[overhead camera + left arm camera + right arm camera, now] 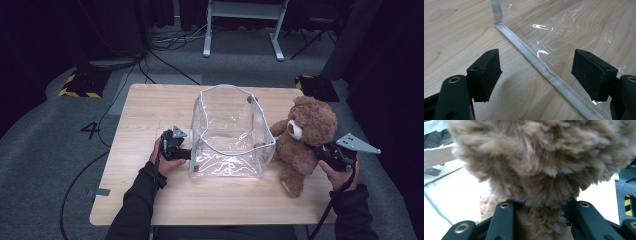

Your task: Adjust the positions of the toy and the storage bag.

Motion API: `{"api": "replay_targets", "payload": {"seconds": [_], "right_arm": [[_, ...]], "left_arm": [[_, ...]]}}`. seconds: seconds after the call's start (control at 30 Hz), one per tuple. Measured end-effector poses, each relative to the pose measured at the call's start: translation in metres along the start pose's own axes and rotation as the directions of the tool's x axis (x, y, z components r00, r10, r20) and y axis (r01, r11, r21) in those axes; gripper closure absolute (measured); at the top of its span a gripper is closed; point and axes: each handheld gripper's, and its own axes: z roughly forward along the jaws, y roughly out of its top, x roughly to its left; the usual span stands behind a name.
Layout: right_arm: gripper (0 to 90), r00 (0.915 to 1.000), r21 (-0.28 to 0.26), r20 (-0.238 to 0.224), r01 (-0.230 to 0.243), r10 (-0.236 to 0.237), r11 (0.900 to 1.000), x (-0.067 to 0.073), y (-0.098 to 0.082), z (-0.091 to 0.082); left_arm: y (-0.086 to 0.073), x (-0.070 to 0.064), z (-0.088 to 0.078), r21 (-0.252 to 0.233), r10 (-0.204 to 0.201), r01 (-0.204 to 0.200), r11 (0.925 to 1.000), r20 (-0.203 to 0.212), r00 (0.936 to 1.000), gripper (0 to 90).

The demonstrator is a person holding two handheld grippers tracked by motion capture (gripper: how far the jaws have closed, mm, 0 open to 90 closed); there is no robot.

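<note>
Left to right, with the clear plastic bag as landmark. The bag stands upright and open-topped near the middle of the wooden counter, its edges trimmed in white binding.

Left tongs — held in the person's left hand, just left of the bag's near-left bottom corner, pointing toward it. In the left gripper view the two black jaws stand spread apart, released, with nothing pressed between them; the bag's white bottom seam runs diagonally across the gap between them, lying flat on the counter, and the clear wall with its glinting creases lies beyond.

Brown teddy bear — sits just right of the bag, leaning toward it, one paw touching the bag's right wall; its pale muzzle faces the bag.

Right tongs — held in the person's right hand, right of the bear and so well right of the bag. They are clenched on the bear: in the right gripper view the brown fur bulges above the jaws and a pinched strip of fur runs down between them.
</note>
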Motion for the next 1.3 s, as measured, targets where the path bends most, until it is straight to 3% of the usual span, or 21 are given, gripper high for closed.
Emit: {"api": "replay_targets", "payload": {"seconds": [0.27, 0.37, 0.4, 0.47, 0.6, 0.73, 0.8, 0.93, 1.3], "right_arm": [[66.5, 0.9998, -0.014, 0.018, -0.01, 0.01, 1.0, -0.003, 0.002, -0.003], [66.5, 0.9995, -0.021, 0.029, -0.012, 0.013, 1.0, -0.006, 0.003, -0.006], [66.5, 0.9992, -0.022, 0.037, -0.013, 0.014, 1.0, -0.007, 0.003, -0.007], [66.5, 0.999, -0.028, 0.042, -0.016, 0.017, 0.999, -0.008, 0.004, -0.008], [66.5, 0.9983, -0.036, 0.056, -0.015, 0.017, 0.999, -0.009, 0.008, -0.009], [66.5, 0.9981, -0.043, 0.061, -0.01, 0.012, 0.999, -0.009, 0.012, -0.01], [66.5, 0.9977, -0.043, 0.067, -0.007, 0.01, 0.999, -0.009, 0.013, -0.01], [66.5, 0.9969, -0.058, 0.078, 0.001, 0.004, 0.998, -0.01, 0.018, -0.014], [66.6, 0.9954, -0.083, 0.095, 0.008, 0.0, 0.996, -0.013, 0.029, -0.021]], "left_arm": [[-0.009, -0.003, -0.012, 0.02, 0.036, -0.036, 0.9991, 0.003, 0.9993, 19.4], [-0.021, -0.008, -0.023, 0.05, 0.059, -0.06, 0.997, 0.016, 0.9981, 17.9], [-0.029, -0.011, -0.031, 0.082, 0.082, -0.085, 0.993, 0.034, 0.996, 17.7], [-0.033, -0.013, -0.036, 0.081, 0.092, -0.095, 0.9922, 0.035, 0.9951, 16.9], [-0.054, -0.02, -0.056, 0.076, 0.092, -0.097, 0.9924, 0.074, 0.9931, 16.6], [-0.071, -0.027, -0.062, 0.1, 0.109, -0.116, 0.9883, 0.068, 0.9917, 16.6], [-0.074, -0.028, -0.064, 0.093, 0.091, -0.098, 0.9908, 0.08, 0.9927, 16.4], [-0.084, -0.033, -0.071, 0.073, 0.069, -0.073, 0.9946, 0.058, 0.9959, 15.9], [-0.086, -0.034, -0.073, 0.075, 0.063, -0.067, 0.9949, 0.052, 0.9967, 15.7]]}}
